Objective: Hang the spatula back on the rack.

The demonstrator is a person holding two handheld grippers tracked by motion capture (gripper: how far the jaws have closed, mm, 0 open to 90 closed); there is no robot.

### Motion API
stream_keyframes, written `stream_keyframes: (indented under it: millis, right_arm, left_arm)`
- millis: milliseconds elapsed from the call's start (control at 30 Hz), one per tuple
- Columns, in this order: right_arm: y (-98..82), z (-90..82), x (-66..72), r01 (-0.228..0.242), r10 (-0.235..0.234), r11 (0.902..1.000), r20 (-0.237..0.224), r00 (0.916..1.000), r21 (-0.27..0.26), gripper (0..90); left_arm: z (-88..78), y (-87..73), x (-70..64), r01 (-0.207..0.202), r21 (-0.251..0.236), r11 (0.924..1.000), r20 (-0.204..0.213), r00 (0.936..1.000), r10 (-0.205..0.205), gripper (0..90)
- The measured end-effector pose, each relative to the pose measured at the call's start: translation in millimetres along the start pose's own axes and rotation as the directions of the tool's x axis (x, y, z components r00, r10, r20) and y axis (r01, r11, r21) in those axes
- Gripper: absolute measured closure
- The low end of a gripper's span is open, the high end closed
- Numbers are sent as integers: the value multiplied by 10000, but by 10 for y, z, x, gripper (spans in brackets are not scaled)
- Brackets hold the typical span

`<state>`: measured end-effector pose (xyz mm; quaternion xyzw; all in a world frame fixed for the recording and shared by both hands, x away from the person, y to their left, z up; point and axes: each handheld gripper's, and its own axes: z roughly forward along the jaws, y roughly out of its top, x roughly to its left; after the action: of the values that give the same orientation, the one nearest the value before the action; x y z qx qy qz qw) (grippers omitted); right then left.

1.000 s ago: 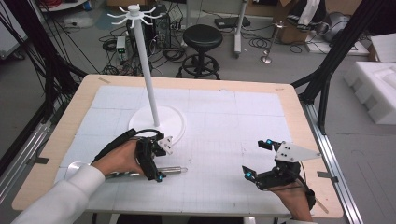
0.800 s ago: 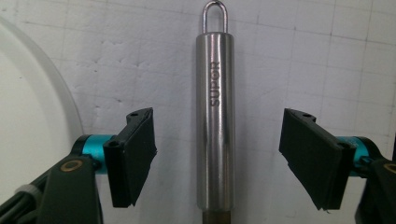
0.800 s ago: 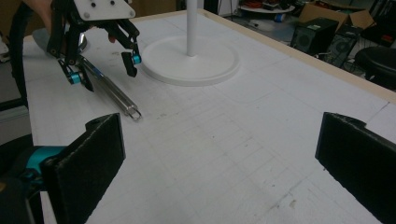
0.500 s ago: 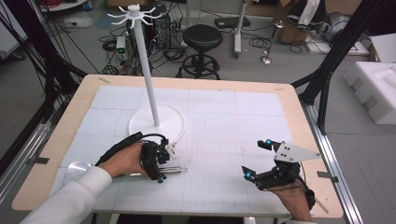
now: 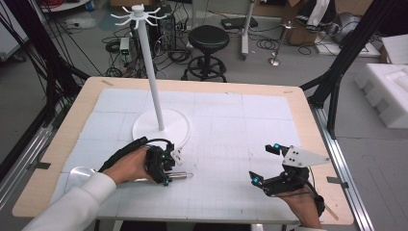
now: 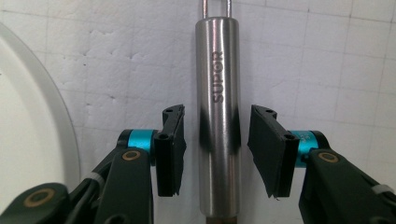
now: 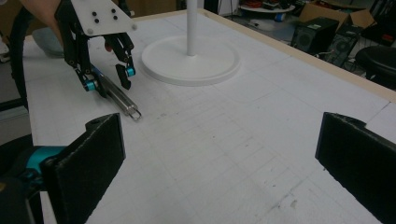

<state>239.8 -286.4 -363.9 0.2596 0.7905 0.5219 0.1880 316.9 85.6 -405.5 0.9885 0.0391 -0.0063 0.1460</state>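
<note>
Steel-handled utensil point(image 6: 217, 116), polished and cylindrical, lies on the white gridded surface point(image 5: 231, 134) between our left tool point(image 6: 215, 154) — its jaws have just been closing, not yet touching; right tool point(image 5: 264, 163) spread.

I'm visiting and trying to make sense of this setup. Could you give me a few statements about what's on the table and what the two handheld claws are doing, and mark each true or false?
1. A steel handle lies flat on the table between the pads of the left gripper. True.
2. The left gripper's pads already press on the handle. False: its jaws have just been closing, but a gap shows on each side.
3. The right gripper holds a spoon. False: its jaws are open with nothing between them.
4. A white stand with a round base rises on the table. True.
5. A utensil hangs from the stand's hooks. False: the hooks are bare.
</note>
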Motion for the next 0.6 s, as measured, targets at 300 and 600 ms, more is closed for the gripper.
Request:
stream_keyframes:
  millis: [300, 600]
  right_arm:
    - [-6, 1, -7, 21, -21, 10000, 16, 10000, -1, 5]
    - [-9, 0, -8, -37, 37, 10000, 14, 10000, -7, 5]
  left_arm:
    - [45, -14, -2, -61, -2, 10000, 25, 10000, 61, 650]
    - [47, -15, -5, 24, 26, 10000, 19, 10000, -24, 676]
